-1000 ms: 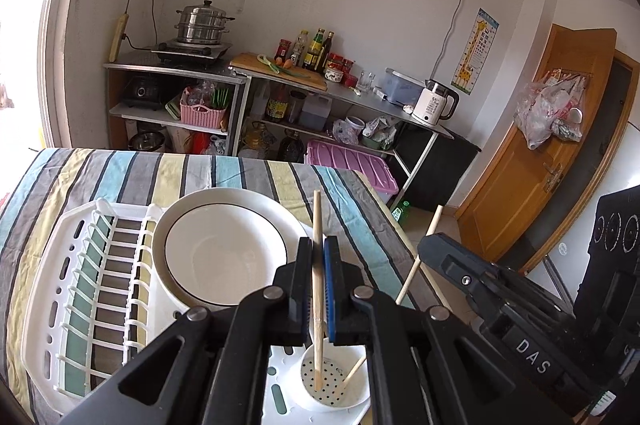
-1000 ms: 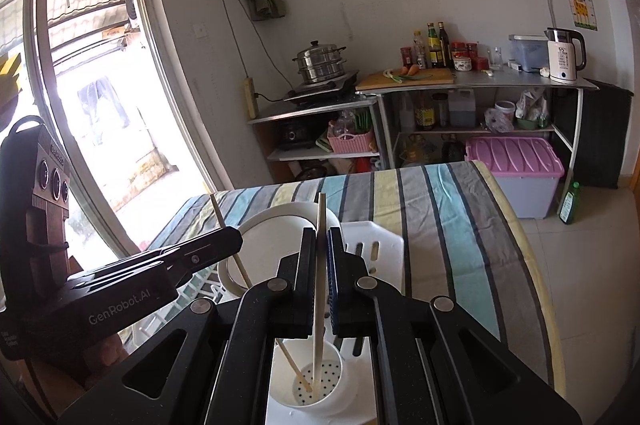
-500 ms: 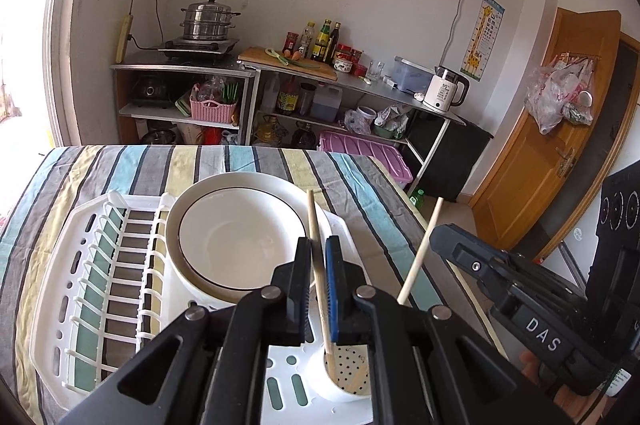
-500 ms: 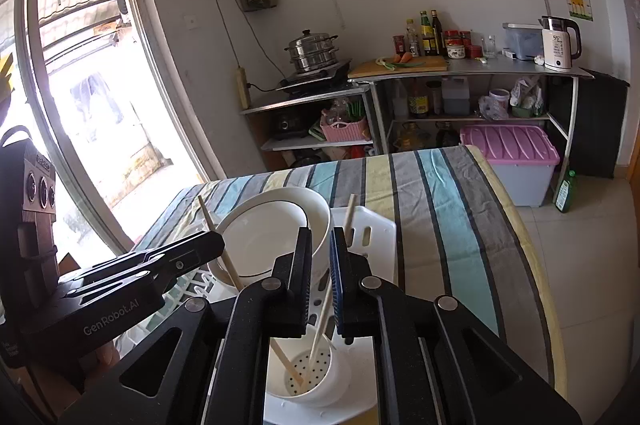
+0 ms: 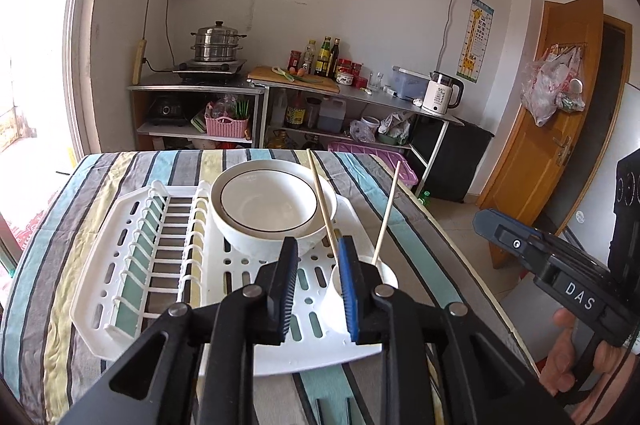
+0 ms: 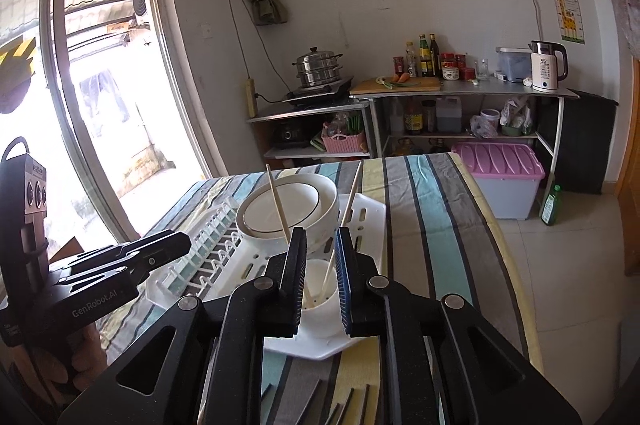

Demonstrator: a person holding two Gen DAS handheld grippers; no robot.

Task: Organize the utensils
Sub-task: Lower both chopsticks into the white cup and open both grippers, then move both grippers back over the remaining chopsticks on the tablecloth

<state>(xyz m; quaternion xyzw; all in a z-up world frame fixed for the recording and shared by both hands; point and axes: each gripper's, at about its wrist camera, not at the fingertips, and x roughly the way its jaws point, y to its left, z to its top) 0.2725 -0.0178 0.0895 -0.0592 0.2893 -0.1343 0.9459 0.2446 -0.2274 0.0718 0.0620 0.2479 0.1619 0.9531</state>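
Two pale wooden chopsticks stand leaning in the white perforated utensil cup [image 5: 362, 285] at the near corner of the white dish rack [image 5: 132, 265]. One chopstick [image 5: 320, 193] leans left over the white bowl [image 5: 268, 205]; the other chopstick [image 5: 387, 209] leans right. My left gripper [image 5: 318, 249] is just short of the cup, its jaws opening, with nothing pressed between its pads. My right gripper [image 6: 321, 241] is open too; the cup [image 6: 320, 289] and a chopstick [image 6: 340, 233] show through the gap, untouched. Each gripper shows in the other's view: the right gripper [image 5: 480, 221], the left gripper [image 6: 182, 245].
The rack sits on a striped tablecloth [image 5: 52, 285]. Several dark sticks [image 6: 340, 405] lie on the cloth just under my grippers. A hand [image 5: 568, 365] holds the right gripper's handle. Kitchen shelves [image 5: 256, 97] and a pink-lidded bin [image 6: 500, 169] stand beyond the table.
Both grippers were shut on a chopstick each over the cup; both have let go and drawn back. The chopsticks now stand free in the cup.
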